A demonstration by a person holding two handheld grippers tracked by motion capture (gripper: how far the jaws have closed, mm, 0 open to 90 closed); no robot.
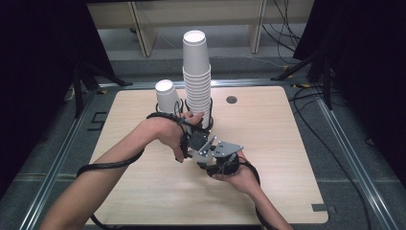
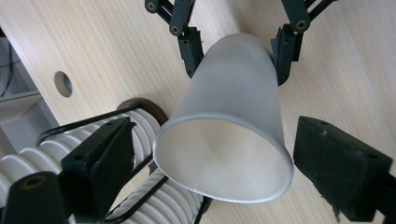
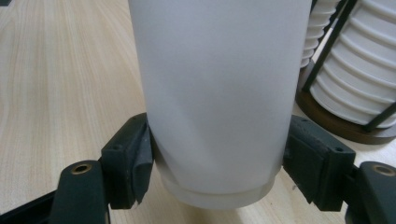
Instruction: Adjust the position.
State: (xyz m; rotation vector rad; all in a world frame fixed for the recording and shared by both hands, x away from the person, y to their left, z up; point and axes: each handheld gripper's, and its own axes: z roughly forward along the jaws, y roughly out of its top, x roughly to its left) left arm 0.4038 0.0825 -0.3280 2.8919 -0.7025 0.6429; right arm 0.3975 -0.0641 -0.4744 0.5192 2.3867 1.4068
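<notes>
Dark curtains flank a grey floor with trailing cables, and a pale shelf unit (image 1: 191, 19) stands beyond the far edge of the wooden tabletop (image 1: 268, 191). Near the middle of that far edge, a tall stack of white paper cups (image 1: 197, 76) rises from a black wire holder on a brown base (image 2: 144, 106); a second, shorter white cup (image 1: 167, 96) stands just to its left. A round grommet hole (image 1: 231, 99) sits to the right of the stack.

Both forearms reach in from the near edge and meet at the tabletop's centre, just in front of the stack. There a single frosted plastic cup (image 3: 219, 93) is held clear of the wood. The right claw (image 3: 217, 175) grips it by the base, its pads pressed against both sides of the wall. The left claw (image 2: 205, 163) is spread wide on either side of the cup's open rim, its pads apart from the plastic, the mouth of the cup facing its camera.
</notes>
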